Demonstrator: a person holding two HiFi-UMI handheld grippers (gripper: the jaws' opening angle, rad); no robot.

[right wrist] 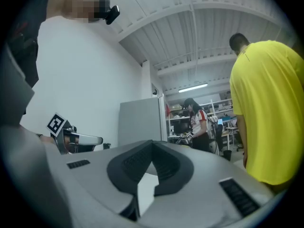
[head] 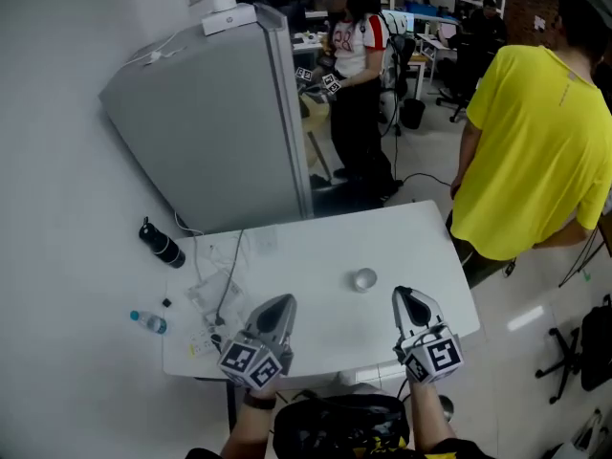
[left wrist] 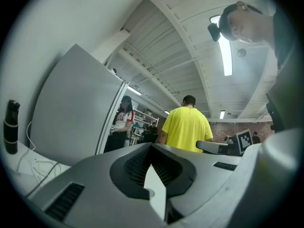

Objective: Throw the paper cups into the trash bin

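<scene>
A small round paper cup (head: 363, 279) stands alone on the white table (head: 316, 247), a little right of its middle. My left gripper (head: 279, 306) hovers over the table's front edge, left of and nearer than the cup; its jaws are shut and empty. My right gripper (head: 402, 297) is to the cup's right and slightly nearer, also shut with nothing held. The left gripper view shows the left gripper (left wrist: 152, 148) with its jaws meeting, and the right gripper view shows the same of the right gripper (right wrist: 153, 144). A black-lined trash bin (head: 335, 426) sits below the table's front edge.
A grey partition panel (head: 215, 122) stands behind the table. Cables and clear wrappers (head: 215, 290) lie on the table's left part. A black bottle (head: 161, 244) and a water bottle (head: 148, 321) lie at the left. A person in a yellow shirt (head: 535, 142) stands at the table's right; another person (head: 356, 65) stands further back.
</scene>
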